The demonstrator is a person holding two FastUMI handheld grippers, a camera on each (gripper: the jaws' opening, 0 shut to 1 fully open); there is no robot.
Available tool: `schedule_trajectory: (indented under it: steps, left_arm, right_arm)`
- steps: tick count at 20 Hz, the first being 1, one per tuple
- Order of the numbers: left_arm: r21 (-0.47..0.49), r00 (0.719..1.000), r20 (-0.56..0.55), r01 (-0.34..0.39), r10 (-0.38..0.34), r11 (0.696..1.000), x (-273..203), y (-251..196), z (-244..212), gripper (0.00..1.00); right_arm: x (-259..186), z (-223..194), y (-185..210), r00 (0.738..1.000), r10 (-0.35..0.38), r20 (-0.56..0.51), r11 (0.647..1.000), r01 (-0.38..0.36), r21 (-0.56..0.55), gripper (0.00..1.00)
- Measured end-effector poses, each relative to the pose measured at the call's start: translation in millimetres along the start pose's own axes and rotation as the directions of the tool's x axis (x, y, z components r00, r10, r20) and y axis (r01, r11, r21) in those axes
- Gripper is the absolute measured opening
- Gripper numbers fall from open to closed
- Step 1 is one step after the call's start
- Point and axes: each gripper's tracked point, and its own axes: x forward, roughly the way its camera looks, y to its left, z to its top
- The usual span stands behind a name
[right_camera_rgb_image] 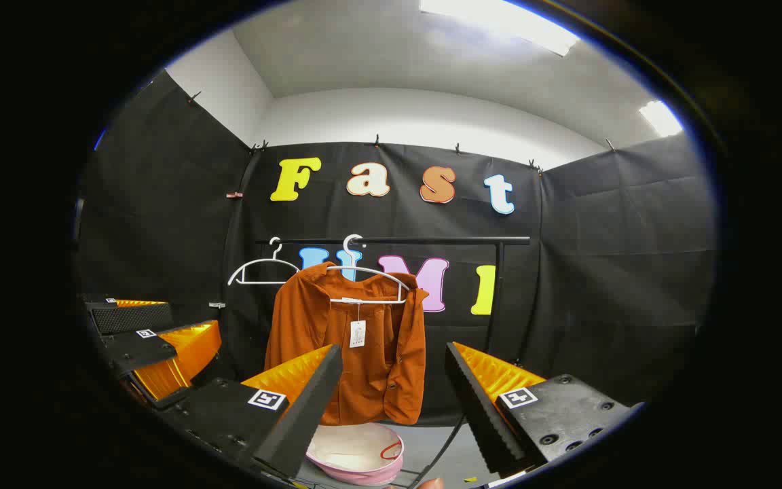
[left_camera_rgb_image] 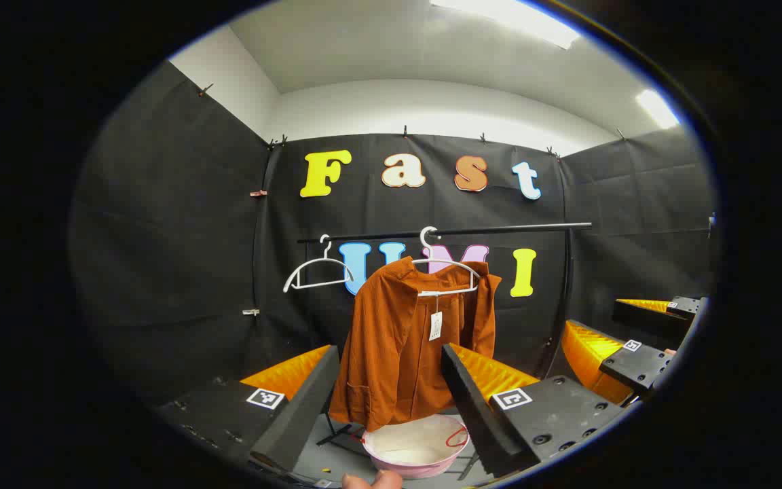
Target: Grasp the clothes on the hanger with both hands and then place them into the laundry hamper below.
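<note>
While the rust-orange garment (left_camera_rgb_image: 411, 339) hangs on a white hanger (left_camera_rgb_image: 442, 268) from the black rail (left_camera_rgb_image: 499, 231), both grippers sit back from it with fingers spread wide and holding nothing — the left gripper (left_camera_rgb_image: 387, 407) frames the cloth's lower half, the right gripper (right_camera_rgb_image: 394, 407) its hem. A pink laundry hamper (left_camera_rgb_image: 415, 445) stands on the floor right below the garment; a second, bare hanger (left_camera_rgb_image: 316, 272) hangs beside it
</note>
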Motion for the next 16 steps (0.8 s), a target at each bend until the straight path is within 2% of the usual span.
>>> schedule_trajectory:
  steps: [1, 3, 11, 12, 16]
  left_arm:
    - [0.000, 1.000, -0.001, 0.000, 0.000, 1.000, 1.0, 0.8, -1.4, 0.92]
    - [0.000, 1.000, -0.002, 0.001, -0.001, 1.000, 1.3, 1.7, -2.1, 0.95]
    - [0.003, 1.000, 0.005, 0.006, -0.006, 1.000, 2.4, 4.8, 0.0, 0.92]
    - [0.005, 1.000, 0.006, 0.007, -0.007, 1.000, 2.8, 4.6, 1.3, 0.95]
    - [0.007, 1.000, 0.003, 0.008, -0.008, 1.000, 1.3, 6.9, -0.6, 0.95]
  right_arm:
    - [-0.5, -0.2, -0.7, 1.000, -0.001, 0.001, 1.000, 0.001, -0.002, 0.98]
    - [1.0, -1.0, -1.7, 1.000, -0.004, -0.001, 1.000, 0.004, -0.004, 0.98]
    - [1.0, 2.3, -1.7, 1.000, -0.011, 0.007, 1.000, 0.011, -0.010, 0.98]
    - [0.6, 2.0, -1.8, 1.000, -0.011, 0.007, 1.000, 0.011, -0.011, 0.98]
    - [0.0, -0.3, 0.8, 1.000, -0.009, 0.002, 1.000, 0.009, -0.014, 0.99]
